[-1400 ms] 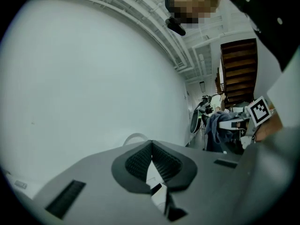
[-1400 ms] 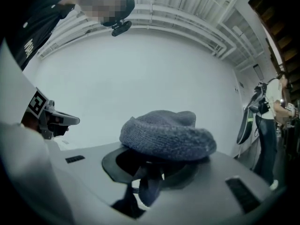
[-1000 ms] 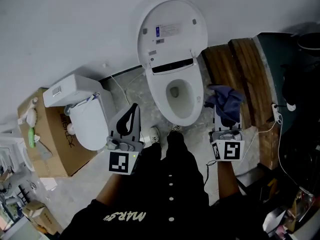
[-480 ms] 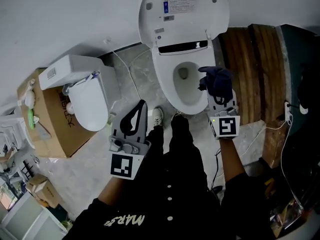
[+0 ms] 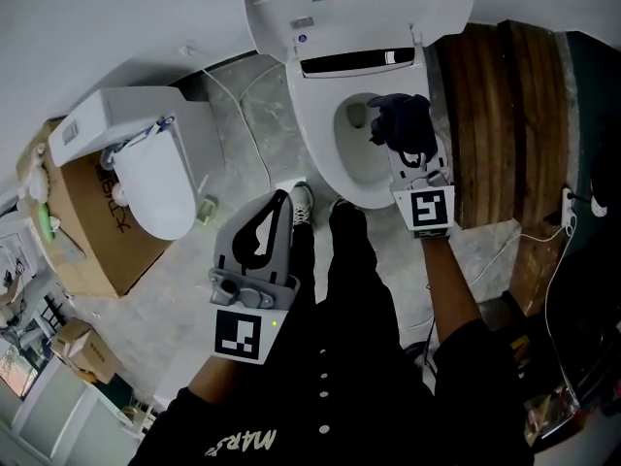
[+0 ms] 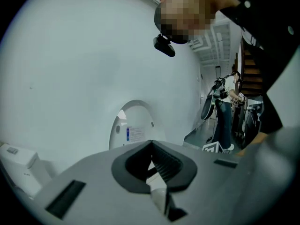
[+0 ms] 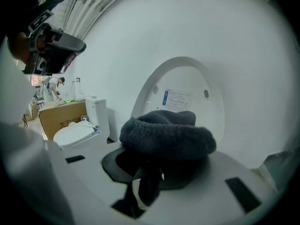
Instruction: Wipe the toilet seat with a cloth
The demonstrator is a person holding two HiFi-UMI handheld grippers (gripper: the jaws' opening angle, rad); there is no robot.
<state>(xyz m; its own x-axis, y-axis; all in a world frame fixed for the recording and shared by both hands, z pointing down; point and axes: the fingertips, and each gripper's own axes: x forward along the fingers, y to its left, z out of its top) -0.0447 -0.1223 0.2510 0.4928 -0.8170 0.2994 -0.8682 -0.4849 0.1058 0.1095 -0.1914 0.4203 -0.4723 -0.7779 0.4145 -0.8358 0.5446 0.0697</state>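
Note:
The white toilet stands at the top of the head view with its lid (image 5: 359,8) raised and its seat rim (image 5: 315,134) showing. My right gripper (image 5: 409,146) is shut on a dark blue cloth (image 5: 400,122), holding it over the right side of the seat and bowl. In the right gripper view the cloth (image 7: 166,135) bunches over the jaws and hides their tips, with the lid (image 7: 183,95) behind. My left gripper (image 5: 280,200) is shut and holds nothing, above the floor left of the bowl. In the left gripper view (image 6: 151,145) its jaws meet at the tip.
A second white toilet (image 5: 146,168) with its lid shut stands at the left, against a cardboard box (image 5: 73,236). Wooden planks (image 5: 505,115) lie right of the toilet, with a white cable (image 5: 529,233) on the floor. The person's shoes (image 5: 303,202) stand before the bowl.
My right gripper has carried the cloth forward and left, from beside the toilet to over the seat's right side. The view has moved closer to the toilet. The left gripper stays shut.

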